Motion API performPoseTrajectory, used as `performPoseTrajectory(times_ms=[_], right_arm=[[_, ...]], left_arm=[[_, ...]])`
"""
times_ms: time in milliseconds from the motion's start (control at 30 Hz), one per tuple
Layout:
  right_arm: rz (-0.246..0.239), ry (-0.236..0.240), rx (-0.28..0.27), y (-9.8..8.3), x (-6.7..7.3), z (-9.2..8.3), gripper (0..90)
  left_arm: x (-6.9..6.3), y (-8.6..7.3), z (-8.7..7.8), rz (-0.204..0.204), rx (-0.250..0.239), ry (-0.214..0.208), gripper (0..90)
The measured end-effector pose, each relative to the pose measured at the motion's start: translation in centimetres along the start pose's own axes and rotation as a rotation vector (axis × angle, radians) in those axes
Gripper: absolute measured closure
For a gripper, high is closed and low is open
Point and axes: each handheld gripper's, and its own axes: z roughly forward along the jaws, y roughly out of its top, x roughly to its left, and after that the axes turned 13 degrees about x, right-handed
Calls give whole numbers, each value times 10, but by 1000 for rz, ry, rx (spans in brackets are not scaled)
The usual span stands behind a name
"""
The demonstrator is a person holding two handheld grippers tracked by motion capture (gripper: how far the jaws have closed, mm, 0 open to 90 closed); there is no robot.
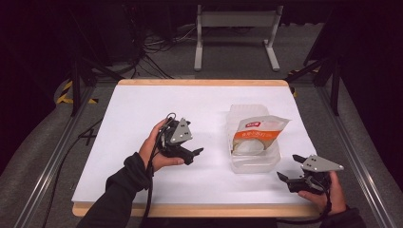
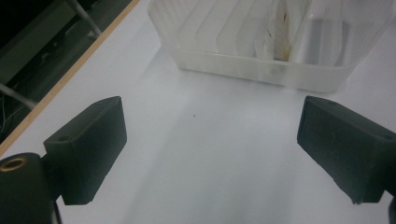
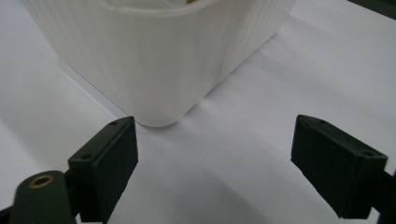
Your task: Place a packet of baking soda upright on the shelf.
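High view showed a translucent plastic container (image 1: 253,159) on the white desk (image 1: 142,114), right of centre, with an orange-and-white pouch (image 1: 256,135) lying in it. The left gripper (image 1: 190,154) sat just left of it, the right gripper (image 1: 291,167) near its right corner; both had jaws wide apart, holding nothing.
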Motion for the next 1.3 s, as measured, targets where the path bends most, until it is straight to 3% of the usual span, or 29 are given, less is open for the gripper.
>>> performPoseTrajectory(times_ms=[233, 333, 400, 533, 633, 967, 1300], right_arm=[[-19, 0, 6, 1, 3, 2, 154], [-27, -9, 10, 1, 4, 2, 154], [-36, -11, 23, 0, 5, 4, 153], [-38, -11, 23, 1, 5, 4, 153], [-47, -22, 33, 0, 6, 6, 153], [-54, -16, 41, 0, 6, 10, 153], [-57, -13, 53, -2, 5, 13, 153]], left_arm=[[1, -20, -9, 9, 9, 18, 84], [2, -31, -14, 16, 31, 49, 83], [5, -43, -19, -6, 29, 55, 81], [6, -54, -22, -1, 40, 73, 82], [9, -68, -25, -24, 29, 64, 84], [9, -109, -23, -48, 87, 94, 75], [11, -152, -28, -149, 87, 124, 73]])
